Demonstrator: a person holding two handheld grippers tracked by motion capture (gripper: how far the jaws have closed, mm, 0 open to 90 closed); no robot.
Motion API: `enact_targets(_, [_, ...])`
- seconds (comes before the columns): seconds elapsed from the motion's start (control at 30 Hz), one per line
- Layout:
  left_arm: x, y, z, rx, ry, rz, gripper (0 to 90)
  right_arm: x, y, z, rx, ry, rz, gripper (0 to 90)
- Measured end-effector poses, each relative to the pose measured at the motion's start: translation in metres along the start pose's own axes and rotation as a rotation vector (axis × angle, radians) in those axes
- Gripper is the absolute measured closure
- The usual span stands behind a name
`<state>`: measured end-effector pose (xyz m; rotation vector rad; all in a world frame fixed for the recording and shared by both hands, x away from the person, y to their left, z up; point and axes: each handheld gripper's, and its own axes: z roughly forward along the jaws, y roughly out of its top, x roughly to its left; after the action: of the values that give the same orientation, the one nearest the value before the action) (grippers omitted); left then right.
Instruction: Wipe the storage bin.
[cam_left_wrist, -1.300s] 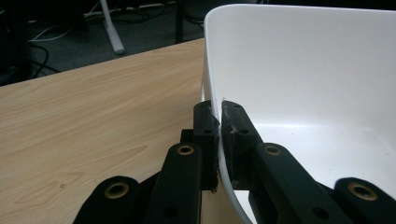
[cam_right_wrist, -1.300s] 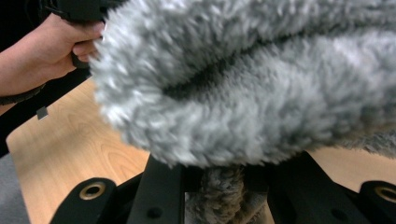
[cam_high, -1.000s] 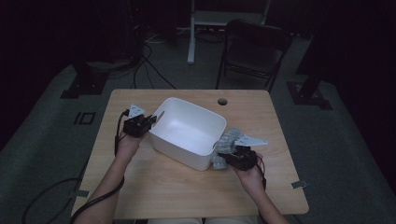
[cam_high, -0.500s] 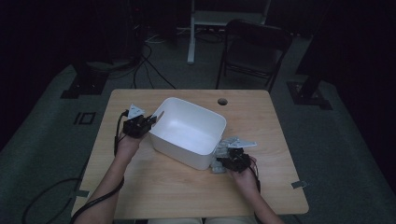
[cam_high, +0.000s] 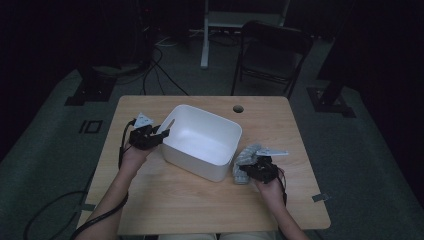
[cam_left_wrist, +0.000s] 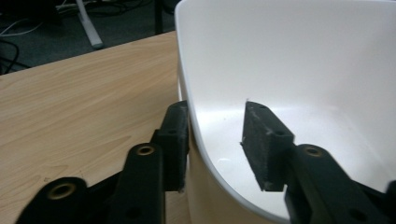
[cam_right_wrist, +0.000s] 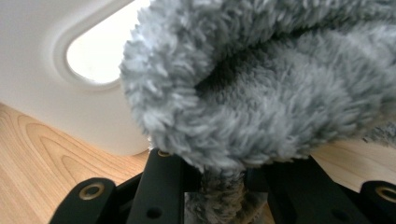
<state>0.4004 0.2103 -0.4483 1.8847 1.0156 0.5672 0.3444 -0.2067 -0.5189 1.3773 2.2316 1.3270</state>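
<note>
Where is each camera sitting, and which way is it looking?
High view: above the person's side, looking forward and down at the table; both forearms, left gripper, right gripper.
Left gripper view: on the left gripper, looking along jaws that straddle the bin wall.
Right gripper view: on the right gripper, looking at the cloth pinched between its jaws.
All views share the bin and table.

Tabletop (cam_high: 165, 200): light wood grain, round hole (cam_high: 238, 108) near far edge. White bin (cam_high: 202, 141) rests at centre. Grey fluffy cloth (cam_high: 245, 162) lies on the tabletop just beside the bin's right wall.
</note>
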Motion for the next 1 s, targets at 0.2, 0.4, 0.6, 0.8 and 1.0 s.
enact_targets(0.2, [-0.003,-0.002,-0.011,0.006,-0.018,0.007,58.0,-0.006,-0.002,-0.017,-0.038,-0.019,0.011,72.4])
enact_targets(0.4, [-0.009,-0.006,-0.018,0.006,-0.060,0.017,52.4,-0.011,-0.003,-0.026,-0.059,-0.028,0.023,72.3])
enact_targets(0.6, [-0.016,-0.009,-0.027,0.023,-0.067,0.014,49.7,-0.013,-0.003,-0.032,-0.070,-0.033,0.031,72.2])
enact_targets(0.8, [-0.023,-0.013,-0.036,0.032,-0.072,0.001,49.0,-0.015,-0.004,-0.035,-0.083,-0.039,0.040,72.1])
enact_targets(1.0, [-0.031,-0.021,-0.048,0.032,-0.076,-0.001,45.9,-0.017,-0.005,-0.038,-0.090,-0.040,0.049,72.0])
